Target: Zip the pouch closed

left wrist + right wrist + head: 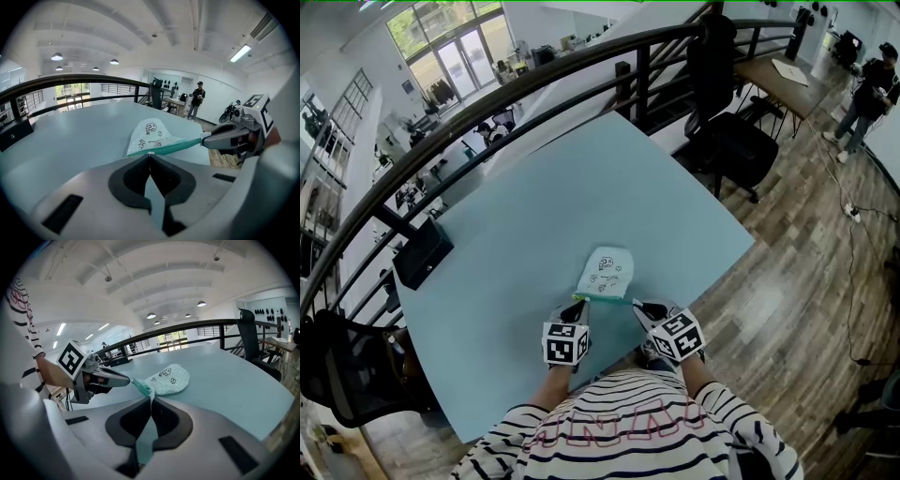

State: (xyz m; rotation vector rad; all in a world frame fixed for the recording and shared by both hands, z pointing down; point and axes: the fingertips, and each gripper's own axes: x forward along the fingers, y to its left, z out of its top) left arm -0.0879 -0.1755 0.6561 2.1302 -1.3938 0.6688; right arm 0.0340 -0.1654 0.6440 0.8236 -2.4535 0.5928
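Note:
A small pale-green checked pouch (606, 270) with cartoon drawings lies on the light blue table (525, 206), near its front edge. Its teal zipper band (605, 298) runs along the side closest to me. My left gripper (581, 302) is shut at the band's left end, with a small white tab pinched at its tips (149, 153). At the band's right end my right gripper (636, 304) is shut on the pouch's corner (151, 396). Each gripper view shows the pouch (150, 133) (168, 378) with the other gripper clamped on its far end (204, 139) (130, 379).
A black box (422, 253) sits at the table's left edge. A dark curved railing (534, 84) runs behind the table. A black office chair (727, 141) stands off the far right corner. A person (867, 94) stands far off on the wooden floor.

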